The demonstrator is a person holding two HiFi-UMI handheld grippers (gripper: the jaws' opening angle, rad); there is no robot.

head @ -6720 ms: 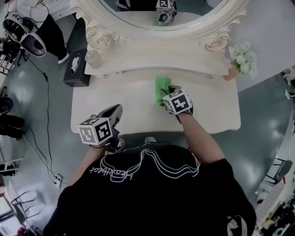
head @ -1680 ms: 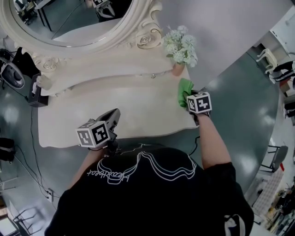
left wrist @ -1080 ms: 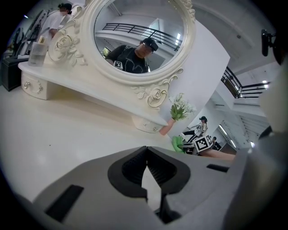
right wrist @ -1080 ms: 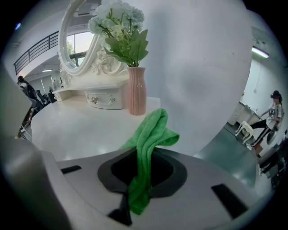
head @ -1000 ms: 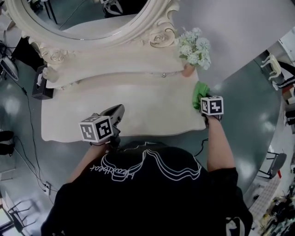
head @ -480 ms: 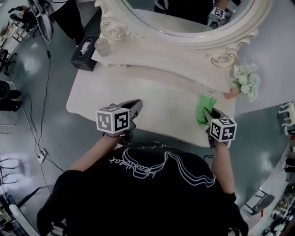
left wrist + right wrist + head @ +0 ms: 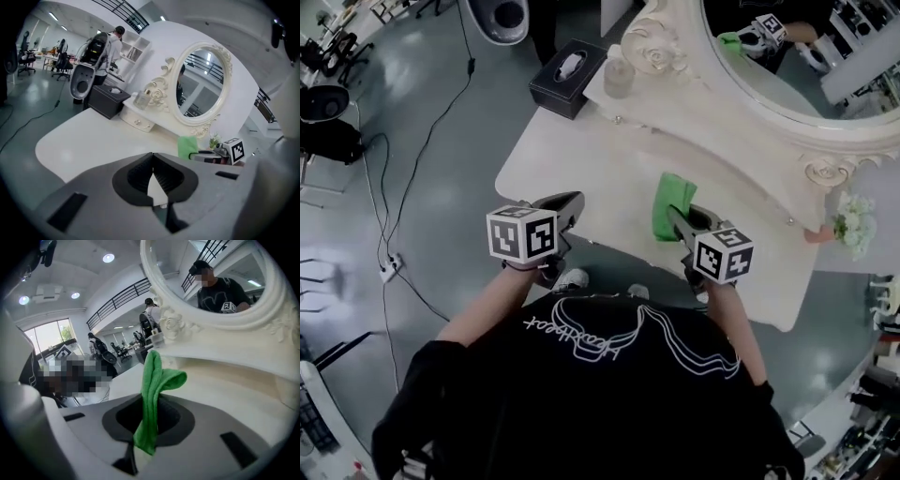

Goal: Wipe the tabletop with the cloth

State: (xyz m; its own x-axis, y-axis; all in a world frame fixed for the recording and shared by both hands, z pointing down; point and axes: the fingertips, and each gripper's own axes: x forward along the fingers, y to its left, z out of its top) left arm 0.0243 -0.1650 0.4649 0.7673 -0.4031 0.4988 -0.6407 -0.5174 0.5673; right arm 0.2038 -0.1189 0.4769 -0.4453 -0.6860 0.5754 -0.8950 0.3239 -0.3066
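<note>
Cloth [image 7: 673, 199] looks soft, light, floppy: right claw [image 7: 151, 420] pinches its bunched fold, probably the best hold, over the desk [image 7: 581, 173] near its front edge; left claw [image 7: 153, 174] closed, empty.
</note>
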